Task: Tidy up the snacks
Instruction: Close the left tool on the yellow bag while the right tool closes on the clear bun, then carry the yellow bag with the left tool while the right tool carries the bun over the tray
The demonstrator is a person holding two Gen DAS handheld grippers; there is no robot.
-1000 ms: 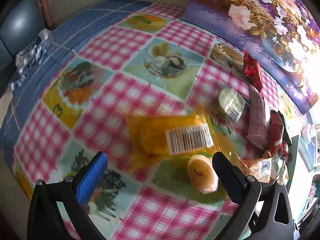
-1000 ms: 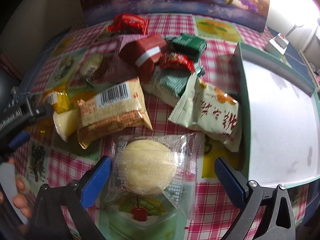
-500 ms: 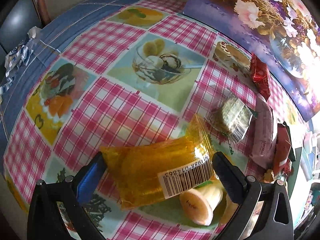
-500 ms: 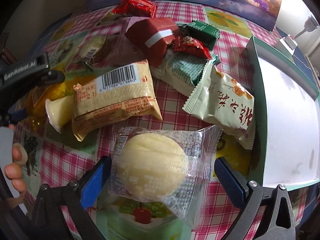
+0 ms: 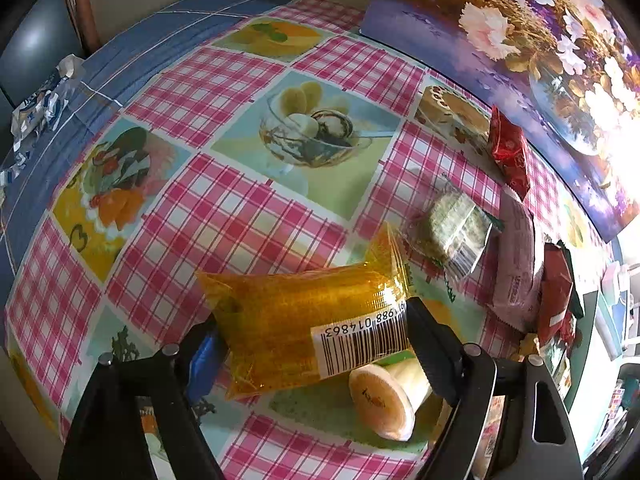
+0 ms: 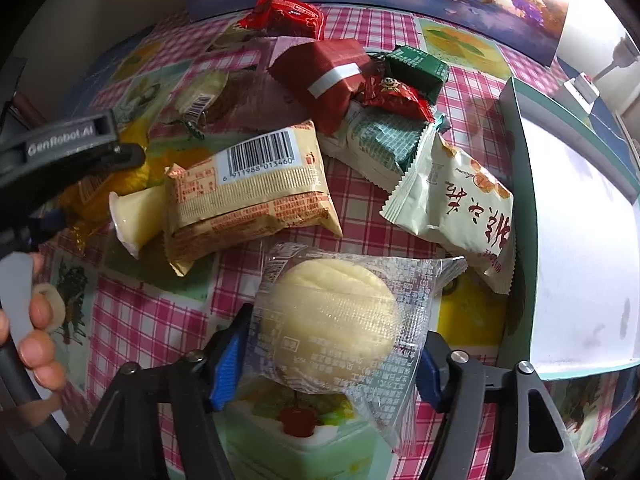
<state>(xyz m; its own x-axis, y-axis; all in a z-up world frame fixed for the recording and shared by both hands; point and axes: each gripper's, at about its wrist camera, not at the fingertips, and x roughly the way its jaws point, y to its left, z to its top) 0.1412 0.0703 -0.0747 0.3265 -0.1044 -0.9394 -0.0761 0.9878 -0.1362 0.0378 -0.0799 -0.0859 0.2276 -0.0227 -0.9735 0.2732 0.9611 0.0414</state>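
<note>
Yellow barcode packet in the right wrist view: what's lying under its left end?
A pale jelly cup on its side pokes out from beneath the yellow barcode packet; its foil-lid end shows in the left view. How far the cup runs under the packet is covered.

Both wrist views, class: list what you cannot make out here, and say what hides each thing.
- Left wrist view: the jelly cup has its body partly behind the orange packet and the left gripper.
- Right wrist view: the tray is cut off by the right edge; its far side is unseen.
- Right wrist view: print on the clear bun wrapper in the right gripper is too small to read.
</note>
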